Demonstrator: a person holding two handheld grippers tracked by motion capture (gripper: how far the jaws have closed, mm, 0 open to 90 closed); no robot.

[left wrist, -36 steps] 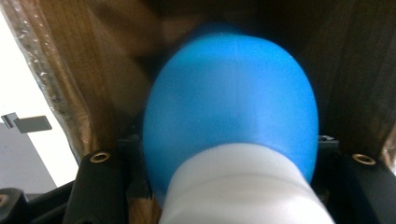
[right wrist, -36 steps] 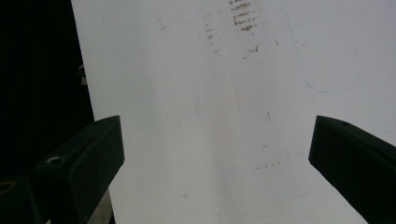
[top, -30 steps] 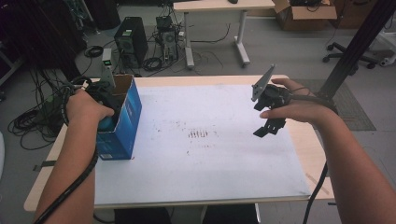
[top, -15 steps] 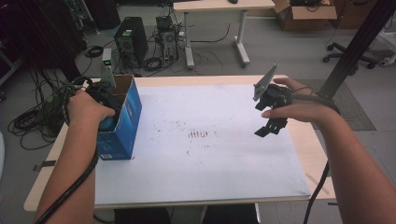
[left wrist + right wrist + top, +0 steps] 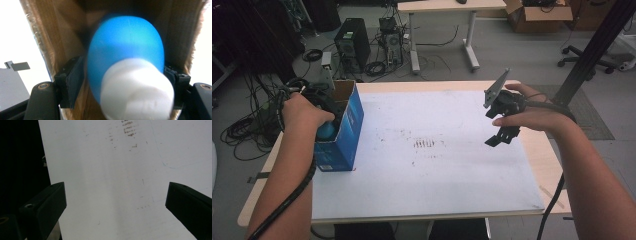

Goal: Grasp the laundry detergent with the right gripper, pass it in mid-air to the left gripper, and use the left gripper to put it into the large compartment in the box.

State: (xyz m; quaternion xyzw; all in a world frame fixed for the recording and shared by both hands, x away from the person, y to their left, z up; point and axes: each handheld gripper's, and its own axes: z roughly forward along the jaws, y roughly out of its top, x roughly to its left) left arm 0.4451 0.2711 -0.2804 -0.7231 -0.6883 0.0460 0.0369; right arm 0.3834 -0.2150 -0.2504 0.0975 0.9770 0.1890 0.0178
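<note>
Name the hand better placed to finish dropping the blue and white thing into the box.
Left. Its hand-held gripper is inside the blue box, jaws just opening around the blue and white thing. The right hand-held gripper hovers open over the bare table.

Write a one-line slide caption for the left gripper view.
Blue bottle with white cap between the left gripper inside a cardboard box.

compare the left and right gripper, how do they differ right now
The left gripper is down inside the blue box, its jaws just opening around a blue and white object; the right gripper hovers over the white table top, jaws wide and empty. Both are hand-held with black jaws.
</note>
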